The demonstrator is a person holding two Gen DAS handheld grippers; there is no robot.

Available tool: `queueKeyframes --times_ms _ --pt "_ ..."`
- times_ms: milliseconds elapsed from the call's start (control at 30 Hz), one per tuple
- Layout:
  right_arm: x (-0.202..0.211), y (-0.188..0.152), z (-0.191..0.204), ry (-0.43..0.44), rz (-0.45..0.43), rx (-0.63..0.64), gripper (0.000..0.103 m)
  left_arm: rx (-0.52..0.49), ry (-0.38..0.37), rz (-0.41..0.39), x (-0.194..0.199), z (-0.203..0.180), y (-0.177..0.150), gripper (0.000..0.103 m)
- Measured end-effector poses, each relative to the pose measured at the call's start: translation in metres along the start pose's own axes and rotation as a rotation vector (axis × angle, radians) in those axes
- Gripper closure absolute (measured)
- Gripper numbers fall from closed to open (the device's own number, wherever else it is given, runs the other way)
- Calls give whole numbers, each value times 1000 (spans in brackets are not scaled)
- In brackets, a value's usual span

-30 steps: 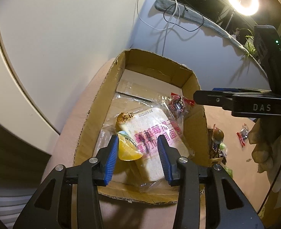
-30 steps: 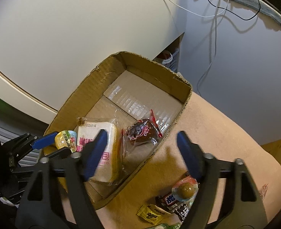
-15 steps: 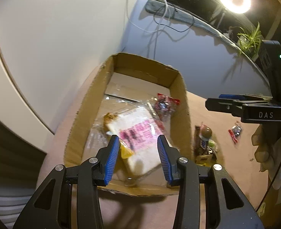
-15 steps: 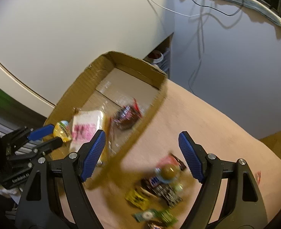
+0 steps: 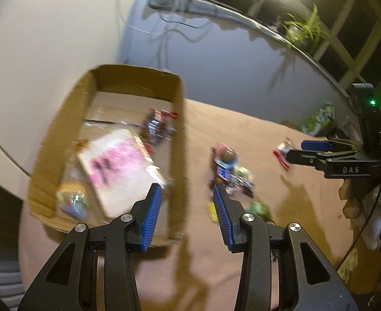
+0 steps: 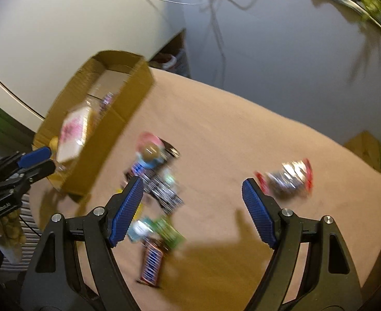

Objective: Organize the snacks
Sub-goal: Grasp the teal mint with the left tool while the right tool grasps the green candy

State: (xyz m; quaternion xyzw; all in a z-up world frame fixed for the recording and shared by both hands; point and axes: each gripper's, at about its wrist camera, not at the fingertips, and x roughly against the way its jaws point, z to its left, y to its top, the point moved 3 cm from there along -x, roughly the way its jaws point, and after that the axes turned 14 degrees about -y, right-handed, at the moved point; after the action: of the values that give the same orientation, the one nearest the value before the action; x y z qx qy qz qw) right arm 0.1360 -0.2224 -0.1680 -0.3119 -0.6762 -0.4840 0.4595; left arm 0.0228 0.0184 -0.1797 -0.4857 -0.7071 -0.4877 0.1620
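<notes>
Loose snack pile [image 6: 155, 181] on the tan table [image 6: 242, 129], beside the cardboard box [image 6: 118, 119] holding bread. Right gripper [image 6: 191, 212] spread wide and empty, left gripper [image 5: 187, 216] likewise. Best: centre over one packet, then close.

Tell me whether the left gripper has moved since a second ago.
Yes. The left gripper, open and empty, has swung rightward off the cardboard box: earlier its fingers framed the bread packet inside; now they straddle the box's right wall.
</notes>
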Motion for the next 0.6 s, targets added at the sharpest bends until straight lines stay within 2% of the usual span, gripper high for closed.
queueKeyframes --times_ms 233,300,500,600 --pt "-5 -33 -21 14 34 26 22 -66 -59 99 -29 -31 -18 63" --pt "-6 -41 -13 33 39 82 33 -88 -75 131 -38 -40 -24 70" --pt "-19 -62 20 44 58 270 56 -133 -98 216 -64 -55 -38 78" --pt "-27 -66 33 57 69 325 58 -149 -99 248 -74 -57 -45 82"
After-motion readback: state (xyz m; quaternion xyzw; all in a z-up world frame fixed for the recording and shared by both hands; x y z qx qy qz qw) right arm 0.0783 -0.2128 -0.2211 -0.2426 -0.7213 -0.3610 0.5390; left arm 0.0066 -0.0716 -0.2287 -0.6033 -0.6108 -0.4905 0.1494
